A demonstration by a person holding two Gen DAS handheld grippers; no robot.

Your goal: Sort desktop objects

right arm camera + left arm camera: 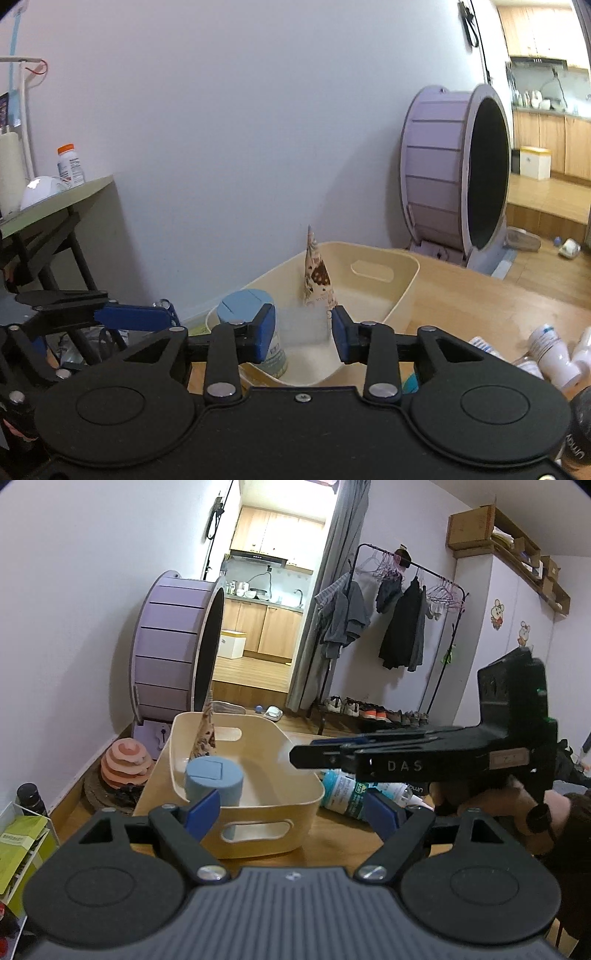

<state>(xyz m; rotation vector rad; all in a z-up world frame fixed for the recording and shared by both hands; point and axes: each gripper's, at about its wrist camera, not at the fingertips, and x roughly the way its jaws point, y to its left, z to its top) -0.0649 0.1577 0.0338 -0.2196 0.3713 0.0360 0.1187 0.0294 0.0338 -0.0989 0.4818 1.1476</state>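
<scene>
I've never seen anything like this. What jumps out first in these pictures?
Probably the huge purple wheel standing on the floor against the wall, beyond the desk. On the desk, a cream bin holds a blue-lidded tub and a patterned paper cone. The left gripper, jaws open, fills the foreground, with white bottles lying right of the bin.

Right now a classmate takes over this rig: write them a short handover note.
Left gripper: open, empty, in front of the cream bin.
Right gripper: open, empty, over the bin's near end.
Done: blue-lidded canister and patterned cone packet are in the bin.
Left: white bottles and a teal-labelled bottle lie on the wooden desk beside the bin, not yet sorted.
</scene>
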